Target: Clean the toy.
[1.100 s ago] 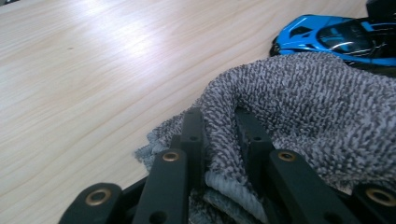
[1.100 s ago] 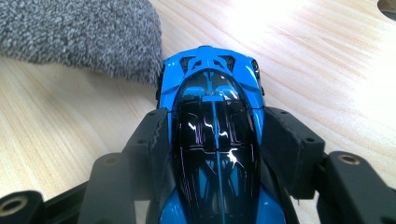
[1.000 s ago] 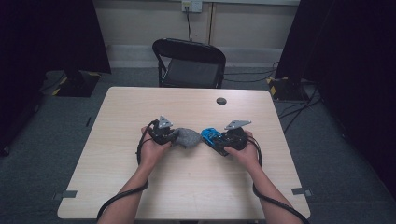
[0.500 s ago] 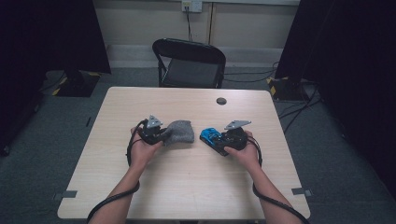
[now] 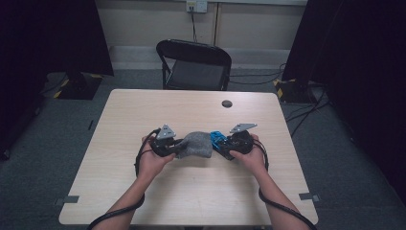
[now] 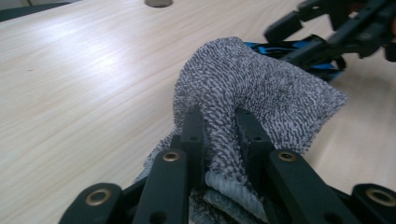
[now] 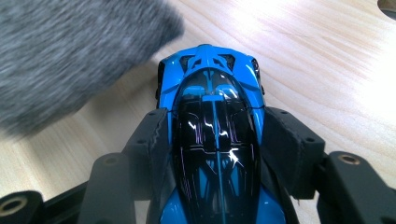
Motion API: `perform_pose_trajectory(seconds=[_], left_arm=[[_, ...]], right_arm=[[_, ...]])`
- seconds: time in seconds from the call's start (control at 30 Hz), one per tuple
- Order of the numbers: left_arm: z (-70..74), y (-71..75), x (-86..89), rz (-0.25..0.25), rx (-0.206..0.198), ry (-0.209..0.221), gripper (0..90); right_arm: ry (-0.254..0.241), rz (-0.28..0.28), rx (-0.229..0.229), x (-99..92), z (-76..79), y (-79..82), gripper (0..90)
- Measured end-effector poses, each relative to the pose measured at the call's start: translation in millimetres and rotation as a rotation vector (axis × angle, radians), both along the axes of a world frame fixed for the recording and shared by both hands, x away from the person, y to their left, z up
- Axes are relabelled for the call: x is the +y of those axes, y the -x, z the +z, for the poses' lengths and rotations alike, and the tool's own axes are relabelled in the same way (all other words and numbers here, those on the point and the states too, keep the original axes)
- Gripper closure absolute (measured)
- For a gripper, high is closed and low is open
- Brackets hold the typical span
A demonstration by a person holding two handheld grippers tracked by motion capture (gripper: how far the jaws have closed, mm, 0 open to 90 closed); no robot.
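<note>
The left gripper [image 5: 178, 146] has its jaws pinched together on a bunched fold of the grey cloth [image 6: 261, 93], so the rest hangs loose as a wiping pad. That pad lies against the nose of the blue toy car [image 7: 212, 135] – ready, I'd say, for rubbing. The right gripper [image 5: 221, 143] clamps the car's flanks, bracing it just above the table [image 5: 191, 201] – roughly mid-table.

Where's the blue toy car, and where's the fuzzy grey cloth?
blue toy car [image 7: 215, 140], right gripper view, on its glossy black roof.
fuzzy grey cloth [image 6: 261, 88], left gripper view, on its bunched top fold.
</note>
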State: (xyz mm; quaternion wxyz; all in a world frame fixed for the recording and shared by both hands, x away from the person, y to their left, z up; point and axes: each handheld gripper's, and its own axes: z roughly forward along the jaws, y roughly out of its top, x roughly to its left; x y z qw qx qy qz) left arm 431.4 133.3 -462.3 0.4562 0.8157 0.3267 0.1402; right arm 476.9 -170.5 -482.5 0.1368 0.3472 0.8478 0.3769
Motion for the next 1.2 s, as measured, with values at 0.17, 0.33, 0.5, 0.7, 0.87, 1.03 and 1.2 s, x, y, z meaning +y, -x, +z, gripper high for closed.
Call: perform_pose_trajectory(seconds=[0.17, 0.33, 0.5, 0.7, 0.87, 1.03, 1.2], left_arm=[[-4.3, 10.9, -12.6, -0.053, 0.010, -0.013, 75.9], [-8.6, 21.7, -29.1, -0.119, 0.025, -0.016, 75.9], [-5.9, 31.8, -44.7, -0.177, 0.023, -0.003, 75.9], [-1.1, 43.6, -58.0, -0.230, 0.011, 0.013, 75.9], [0.2, 50.4, -66.2, -0.281, 0.011, 0.036, 75.9], [0.0, 56.7, -76.3, -0.327, 0.026, 0.046, 75.9], [-8.1, 59.9, -87.9, -0.378, 0.056, 0.041, 75.8]], right_arm=[[0.008, 0.000, 0.001, 0.8, 0.6, -0.2, 42.1], [0.002, 0.000, 0.006, -0.1, 0.5, -0.5, 42.1], [0.004, 0.000, 0.003, 0.1, 0.4, -0.2, 42.0], [0.003, 0.000, 0.003, 0.2, 0.4, -0.2, 42.0], [0.005, -0.002, 0.003, 0.4, 0.5, 0.1, 42.1], [0.004, -0.001, 0.003, 0.3, 0.5, -0.1, 42.0], [0.005, -0.001, 0.002, 0.4, 0.5, -0.2, 42.0]])
